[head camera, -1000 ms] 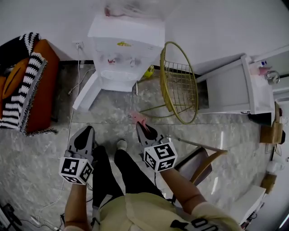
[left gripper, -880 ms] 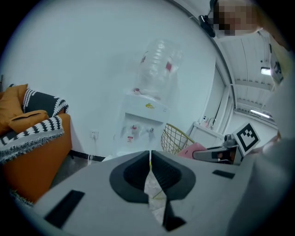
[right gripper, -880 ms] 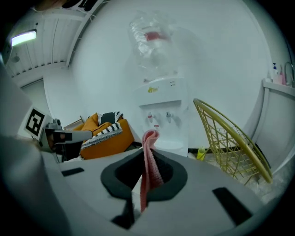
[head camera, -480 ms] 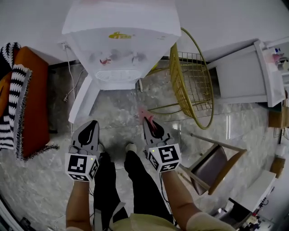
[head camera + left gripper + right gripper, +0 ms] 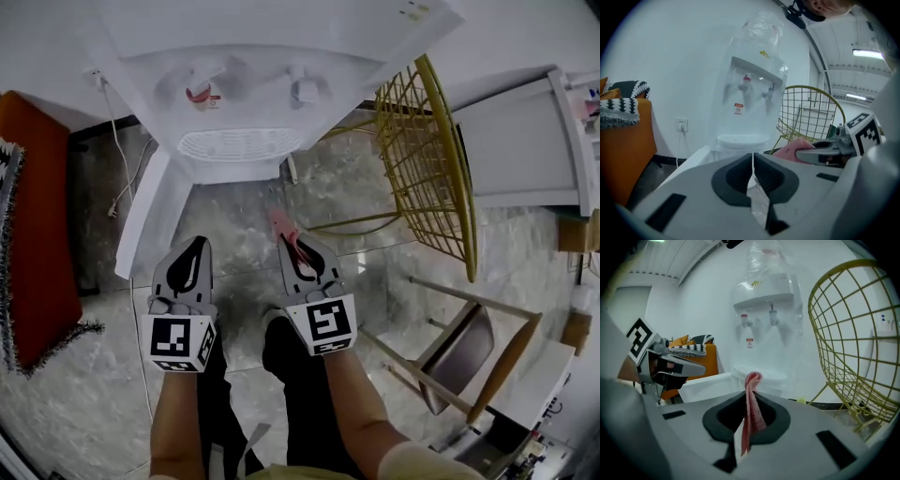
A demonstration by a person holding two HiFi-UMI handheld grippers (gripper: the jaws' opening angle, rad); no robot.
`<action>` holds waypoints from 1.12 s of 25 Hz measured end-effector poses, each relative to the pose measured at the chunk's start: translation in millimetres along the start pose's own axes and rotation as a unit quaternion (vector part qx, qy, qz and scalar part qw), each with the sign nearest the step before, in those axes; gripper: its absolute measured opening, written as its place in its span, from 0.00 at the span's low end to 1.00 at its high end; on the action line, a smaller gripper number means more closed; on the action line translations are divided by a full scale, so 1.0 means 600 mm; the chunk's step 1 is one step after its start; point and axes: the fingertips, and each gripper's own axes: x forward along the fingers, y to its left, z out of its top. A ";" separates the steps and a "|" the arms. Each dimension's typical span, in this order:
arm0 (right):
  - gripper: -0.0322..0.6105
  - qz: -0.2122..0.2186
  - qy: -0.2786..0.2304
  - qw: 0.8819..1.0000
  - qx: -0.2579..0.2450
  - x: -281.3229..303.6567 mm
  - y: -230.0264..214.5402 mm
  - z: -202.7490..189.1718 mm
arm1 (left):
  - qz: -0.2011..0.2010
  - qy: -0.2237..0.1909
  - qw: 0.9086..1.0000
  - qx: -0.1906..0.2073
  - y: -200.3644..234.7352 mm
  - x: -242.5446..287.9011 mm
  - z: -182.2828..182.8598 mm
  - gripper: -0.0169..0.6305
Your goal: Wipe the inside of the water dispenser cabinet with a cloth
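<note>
I can read no words here: the yellow logo (image 5: 764,54) on the water dispenser (image 5: 747,126) and the red label (image 5: 738,108) on its front are too small.

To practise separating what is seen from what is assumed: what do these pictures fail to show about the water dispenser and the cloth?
- Cabinet interior: in the head view, hidden beneath the water dispenser's overhanging top; in both gripper views, behind the gripper bodies.
- Red label: left gripper view, too small to read.
- Cloth: right gripper view, its lower part hidden inside the right gripper, whose jaws are shut on it.
</note>
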 end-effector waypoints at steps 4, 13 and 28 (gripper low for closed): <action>0.09 0.000 -0.013 1.000 -0.019 0.047 -0.028 -0.037 | 0.002 -0.004 1.000 0.004 0.045 0.040 -0.054 0.06; 0.09 0.015 -0.040 0.995 -0.085 0.167 -0.051 -0.119 | -0.013 -0.034 0.998 0.053 0.113 0.143 -0.124 0.06; 0.09 -0.035 -0.134 0.986 -0.093 0.328 -0.118 -0.217 | -0.038 -0.104 0.989 0.101 0.157 0.257 -0.210 0.06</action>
